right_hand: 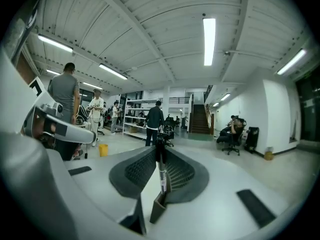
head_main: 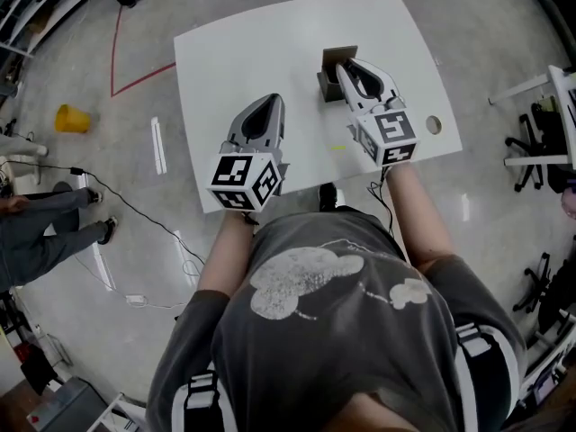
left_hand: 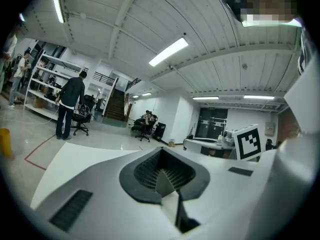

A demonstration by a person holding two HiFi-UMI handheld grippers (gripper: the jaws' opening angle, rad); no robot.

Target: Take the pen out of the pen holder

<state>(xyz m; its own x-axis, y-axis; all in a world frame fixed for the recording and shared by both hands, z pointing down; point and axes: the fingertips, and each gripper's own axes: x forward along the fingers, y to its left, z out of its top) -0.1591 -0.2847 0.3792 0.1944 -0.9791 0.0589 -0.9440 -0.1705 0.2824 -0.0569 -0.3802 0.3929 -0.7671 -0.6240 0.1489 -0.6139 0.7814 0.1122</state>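
A brown and dark pen holder stands on the white table, right of its middle. My right gripper hovers over the holder, hiding its opening. In the right gripper view the right gripper is shut on a slim pen with a clear body and a black top, held upright between the pads. My left gripper hangs over the table's near left part. Seen in its own view, the left gripper has its jaws together with nothing between them.
A round hole is cut in the table near its right edge. A yellow bucket stands on the floor at the left, with a person's legs and cables nearby. Office chairs stand at the right.
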